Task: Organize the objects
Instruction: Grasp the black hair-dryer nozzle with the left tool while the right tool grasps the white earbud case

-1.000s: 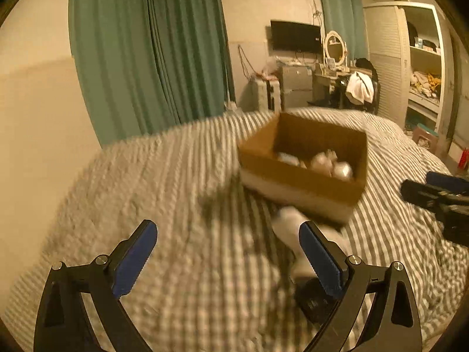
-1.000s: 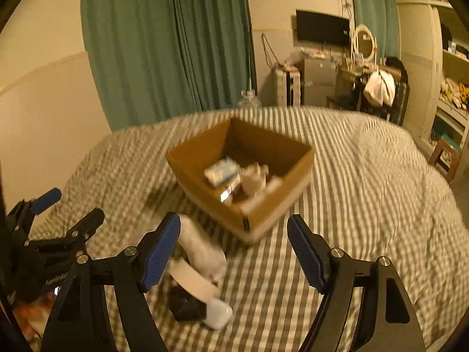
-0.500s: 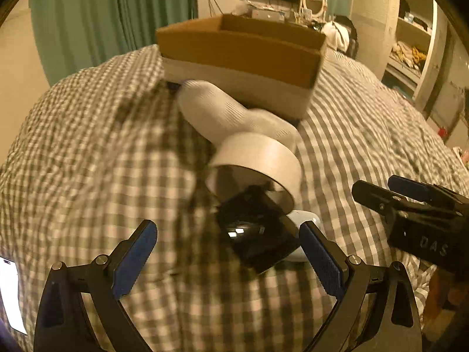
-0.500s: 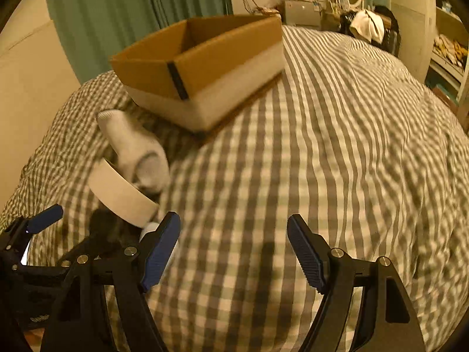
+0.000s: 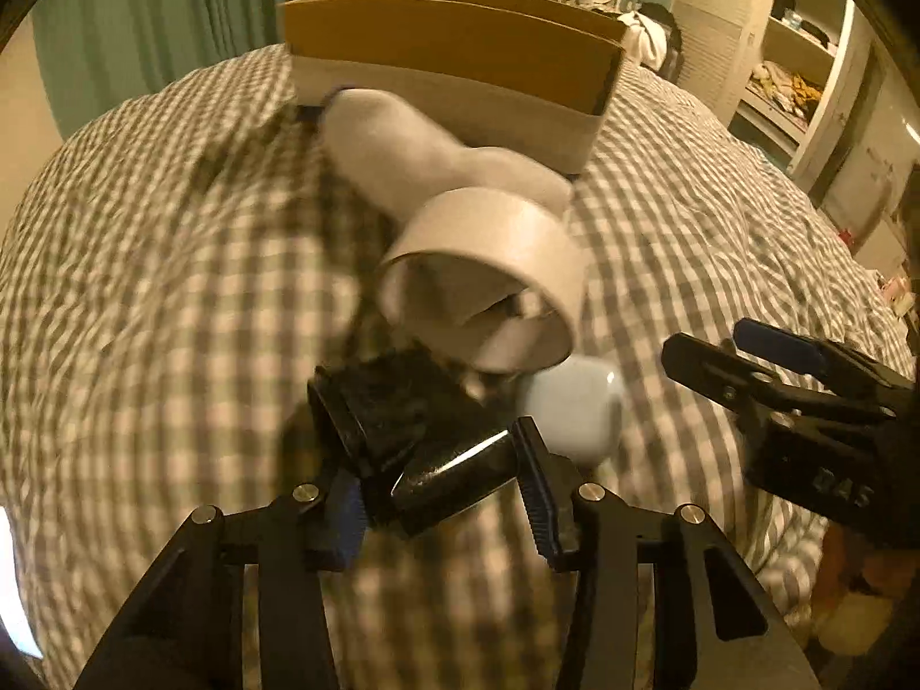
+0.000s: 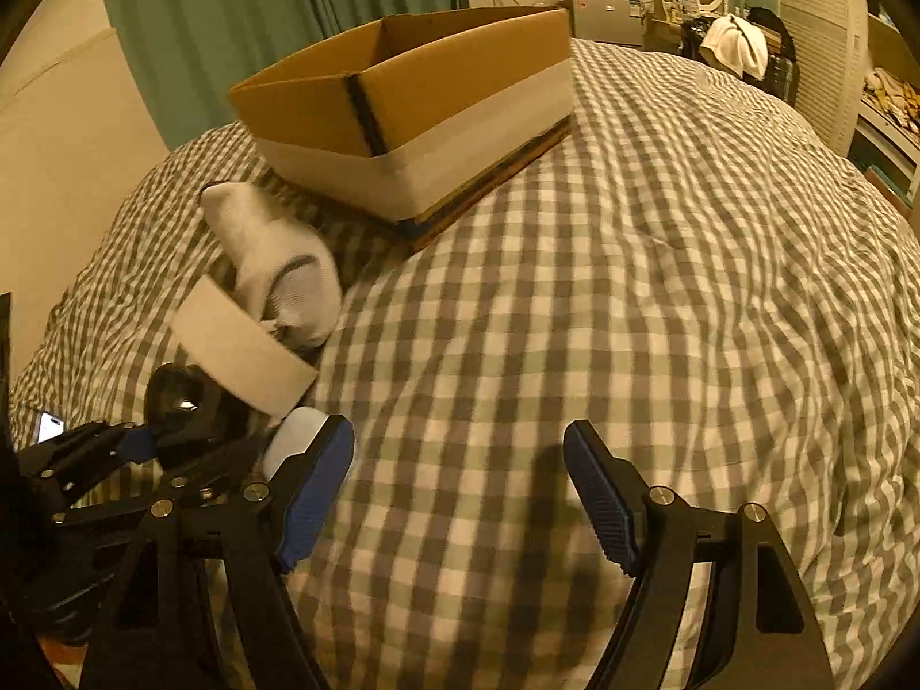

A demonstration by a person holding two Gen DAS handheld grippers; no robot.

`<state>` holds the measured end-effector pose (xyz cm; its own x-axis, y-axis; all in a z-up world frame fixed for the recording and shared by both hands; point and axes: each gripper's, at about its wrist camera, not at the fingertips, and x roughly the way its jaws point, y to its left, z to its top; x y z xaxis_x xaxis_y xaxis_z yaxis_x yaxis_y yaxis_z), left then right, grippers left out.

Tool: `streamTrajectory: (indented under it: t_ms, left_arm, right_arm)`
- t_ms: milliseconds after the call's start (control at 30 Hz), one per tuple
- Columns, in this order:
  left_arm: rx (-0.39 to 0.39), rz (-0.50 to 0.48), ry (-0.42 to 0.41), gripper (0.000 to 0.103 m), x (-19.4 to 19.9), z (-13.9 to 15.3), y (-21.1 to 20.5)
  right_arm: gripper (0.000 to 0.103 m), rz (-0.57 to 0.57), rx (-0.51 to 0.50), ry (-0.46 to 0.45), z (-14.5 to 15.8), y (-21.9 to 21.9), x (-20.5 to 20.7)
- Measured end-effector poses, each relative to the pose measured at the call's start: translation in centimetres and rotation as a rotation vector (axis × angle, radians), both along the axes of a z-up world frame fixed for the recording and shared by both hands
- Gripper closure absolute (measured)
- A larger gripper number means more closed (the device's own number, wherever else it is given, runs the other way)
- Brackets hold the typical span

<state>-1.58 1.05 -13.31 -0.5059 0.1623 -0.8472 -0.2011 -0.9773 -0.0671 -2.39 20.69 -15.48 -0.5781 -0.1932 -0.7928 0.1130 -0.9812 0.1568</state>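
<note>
A cardboard box (image 5: 454, 52) stands on the checked bed; it also shows in the right wrist view (image 6: 414, 115). In front of it lie a white sock (image 5: 414, 144), a white tape roll (image 5: 489, 270), a pale blue case (image 5: 569, 408) and a glossy black object (image 5: 414, 431). My left gripper (image 5: 440, 494) is closed on the black object, one pad on each side. In the right wrist view the sock (image 6: 276, 253), roll (image 6: 241, 345) and black object (image 6: 184, 402) lie at the left. My right gripper (image 6: 457, 494) is open and empty above the bedspread.
The checked bedspread (image 6: 632, 287) fills both views. A lit phone (image 6: 49, 425) lies at the left edge. Green curtains (image 6: 259, 17), a desk with a mirror and shelves stand behind the bed. The right gripper shows in the left wrist view (image 5: 805, 402).
My left gripper has moved down and forward to the pile and closed its fingers on the black object. My right gripper has dropped lower over the bed and stayed open.
</note>
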Motion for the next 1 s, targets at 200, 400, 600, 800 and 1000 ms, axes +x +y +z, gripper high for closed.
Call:
streamTrajectory:
  t_ms: [200, 400, 600, 800, 1000]
  left_arm:
    - [-0.048, 0.024, 0.027, 0.058, 1.4, 1.2, -2.7]
    - [-0.05, 0.005, 0.044, 0.058, 1.9, 1.5, -2.9]
    - [-0.029, 0.001, 0.063, 0.059, 2.2, 2.1, -3.5]
    - [-0.012, 0.005, 0.049, 0.059, 2.9, 2.2, -4.3]
    - [0.008, 0.019, 0.04, 0.059, 3.6, 3.1, -4.5]
  right_arm:
    - [0.028, 0.097, -0.023, -0.04, -0.7, -3.1, -0.3]
    - [0.028, 0.139, -0.002, -0.077, -1.9, -5.7, -1.5]
    - [0.043, 0.178, 0.091, -0.061, -2.7, -8.1, -1.5]
    - [0.072, 0.18, 0.109, -0.006, -2.0, -8.6, -1.0]
    - [0.073, 0.194, 0.11, -0.023, -0.9, -8.4, -0.8]
